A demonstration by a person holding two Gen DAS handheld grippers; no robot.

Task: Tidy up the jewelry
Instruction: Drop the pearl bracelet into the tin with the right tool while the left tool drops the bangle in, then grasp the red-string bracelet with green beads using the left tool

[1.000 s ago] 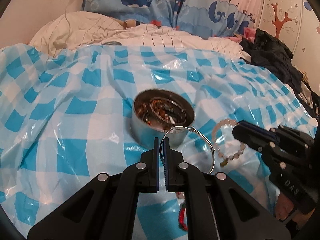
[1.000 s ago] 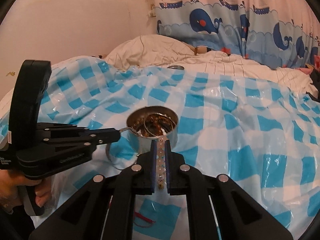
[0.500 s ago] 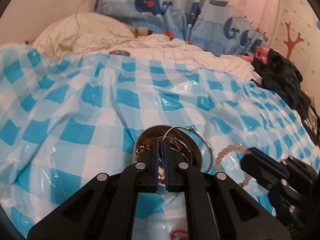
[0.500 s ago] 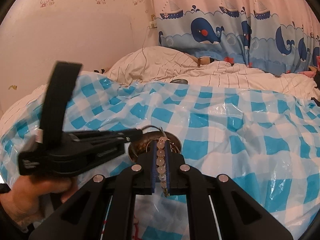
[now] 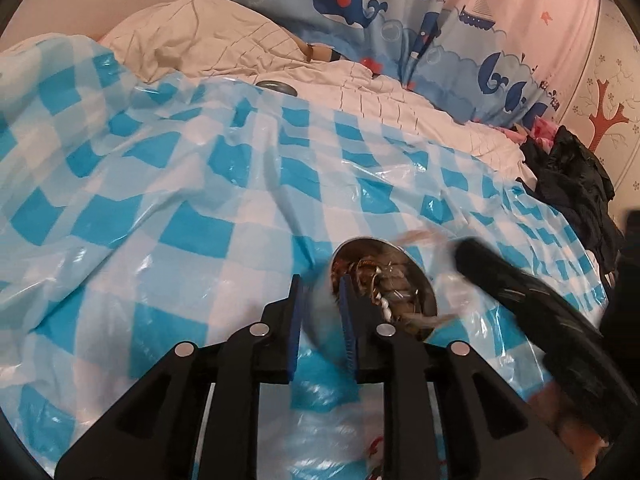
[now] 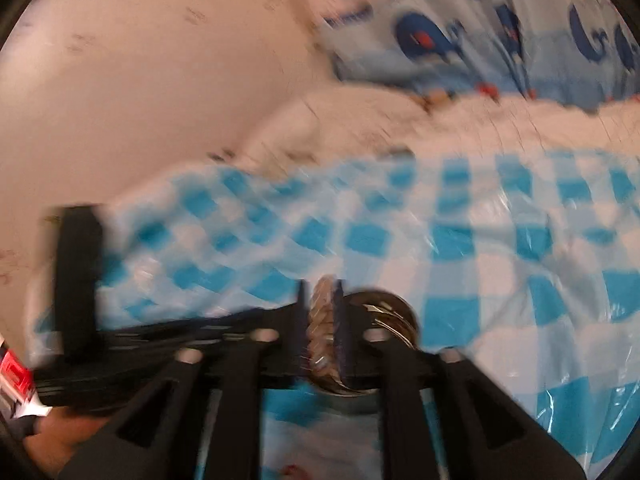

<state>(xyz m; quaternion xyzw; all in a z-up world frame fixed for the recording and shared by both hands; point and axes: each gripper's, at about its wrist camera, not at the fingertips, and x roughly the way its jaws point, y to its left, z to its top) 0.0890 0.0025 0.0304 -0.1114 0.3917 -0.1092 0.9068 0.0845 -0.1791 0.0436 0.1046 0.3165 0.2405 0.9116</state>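
A round metal tin [image 5: 416, 276] full of jewelry stands on the blue-and-white checked plastic sheet [image 5: 192, 216]. My left gripper [image 5: 320, 308] is open and empty, just left of the tin's rim. The thin silver bangle lies in the tin among the other pieces. My right gripper [image 6: 320, 320] is shut on a pale beaded bracelet [image 6: 322, 328] and holds it over the tin [image 6: 384, 308]. The right gripper shows blurred at the right of the left wrist view [image 5: 520, 280]. The right wrist view is motion-blurred.
White bedding and a pillow [image 5: 224, 44] lie beyond the sheet, with a whale-print curtain [image 5: 400, 32] behind. Dark clothes [image 5: 572, 188] are heaped at the right. A small round metal lid [image 5: 276, 88] lies at the sheet's far edge. A red thread piece [image 5: 376, 448] lies near me.
My left gripper has opened and let the silver bangle go into the tin. My right gripper has moved with the beaded bracelet to just above the tin.
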